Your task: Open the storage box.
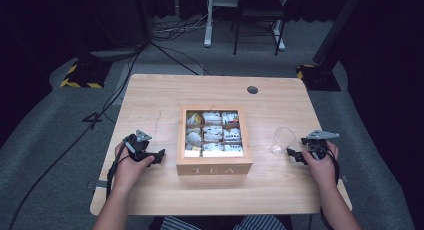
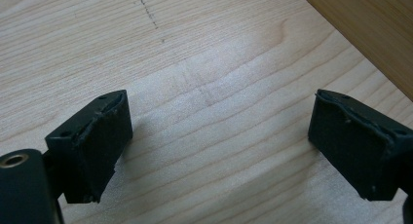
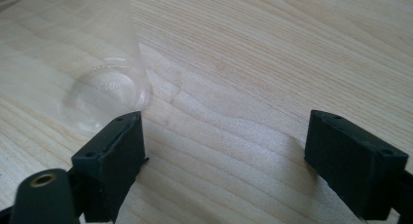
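Note:
A wooden tea box (image 1: 214, 165) marked TEA stands open in the middle of the table, its compartments holding several tea bags (image 1: 212, 133). A clear glass (image 1: 282, 140) stands upright to the right of the box; its base (image 3: 104, 90) appears close ahead in the right gripper view. My left gripper (image 1: 161, 155) rests on the table just left of the box, open with nothing between its jaws (image 2: 219, 151). My right gripper (image 1: 292, 153) rests just right of the glass, open and empty (image 3: 224, 160).
The light wooden table (image 1: 150, 100) has a round cable hole (image 1: 252, 89) at its far right. The box's wooden wall (image 2: 370, 34) lies to the right in the left gripper view. Cables and stand bases lie on the grey floor beyond the table.

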`<state>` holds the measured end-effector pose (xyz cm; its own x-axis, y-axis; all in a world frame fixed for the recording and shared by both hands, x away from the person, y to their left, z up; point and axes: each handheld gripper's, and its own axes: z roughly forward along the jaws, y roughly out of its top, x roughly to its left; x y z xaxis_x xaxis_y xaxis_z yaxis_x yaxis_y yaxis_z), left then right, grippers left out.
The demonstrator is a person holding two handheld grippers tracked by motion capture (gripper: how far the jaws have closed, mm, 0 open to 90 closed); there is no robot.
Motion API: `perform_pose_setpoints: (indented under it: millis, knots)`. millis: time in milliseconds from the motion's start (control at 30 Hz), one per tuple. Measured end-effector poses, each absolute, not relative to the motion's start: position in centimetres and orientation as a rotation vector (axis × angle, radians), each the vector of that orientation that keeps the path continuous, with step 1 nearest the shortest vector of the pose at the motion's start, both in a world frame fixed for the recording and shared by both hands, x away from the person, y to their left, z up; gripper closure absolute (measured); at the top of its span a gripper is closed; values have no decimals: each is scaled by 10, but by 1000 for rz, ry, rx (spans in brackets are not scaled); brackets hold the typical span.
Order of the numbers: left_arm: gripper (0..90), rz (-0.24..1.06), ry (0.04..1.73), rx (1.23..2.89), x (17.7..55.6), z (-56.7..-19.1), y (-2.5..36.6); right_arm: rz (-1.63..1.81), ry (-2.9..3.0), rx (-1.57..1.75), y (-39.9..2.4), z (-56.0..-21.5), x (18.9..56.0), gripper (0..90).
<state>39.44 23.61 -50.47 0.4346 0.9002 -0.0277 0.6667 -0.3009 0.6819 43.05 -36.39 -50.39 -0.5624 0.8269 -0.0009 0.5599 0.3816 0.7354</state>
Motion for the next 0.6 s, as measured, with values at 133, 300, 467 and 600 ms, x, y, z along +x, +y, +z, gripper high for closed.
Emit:
perform_pose_setpoints:
  millis: [133, 300, 467, 600]
  knots:
    - [93, 486, 1316, 2067, 395, -504, 236, 998, 2274, 1208, -364, -504, 430, 150]
    - [154, 499, 1333, 2054, 395, -503, 237, 998, 2276, 1208, -364, -504, 430, 149]
    - [227, 500, 1345, 2058, 395, -500, 240, 998, 2276, 1207, -364, -504, 430, 149]
    - [273, 477, 1353, 2038, 394, -497, 242, 998, 2274, 1207, -364, -504, 430, 149]
